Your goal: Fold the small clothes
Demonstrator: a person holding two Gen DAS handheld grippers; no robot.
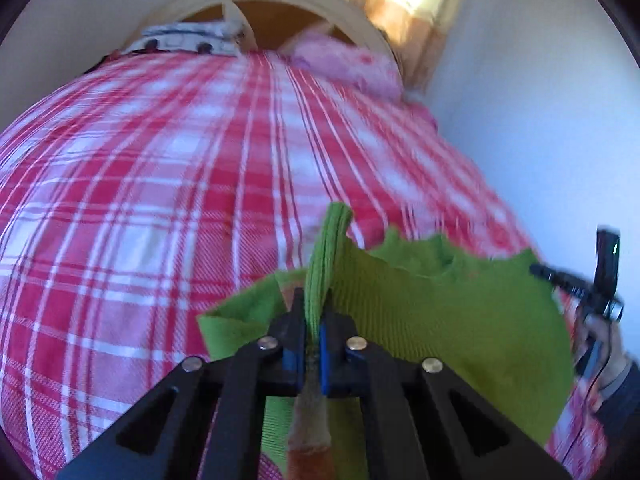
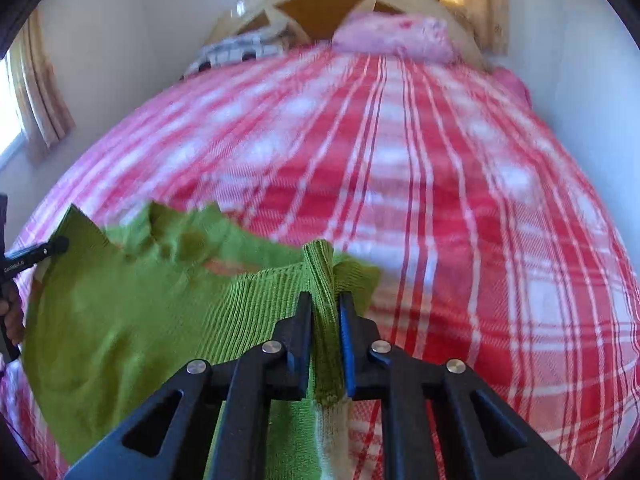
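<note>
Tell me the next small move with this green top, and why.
Probably lower both tools together to lay the green ribbed knit top flat on the red-and-white plaid bedspread. The left tool and right tool each pinch a bunched edge, and the cloth spans between them, apparently lifted.

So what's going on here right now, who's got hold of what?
A person is working with two handheld grippers over a bed with a red plaid cover. Both are clamped on one small green knit garment: the left gripper pinches a ribbed edge at one side, the right gripper pinches a ribbed edge at the other. The garment hangs spread between them above the cover, not yet folded. The pictures are blurred.
</note>
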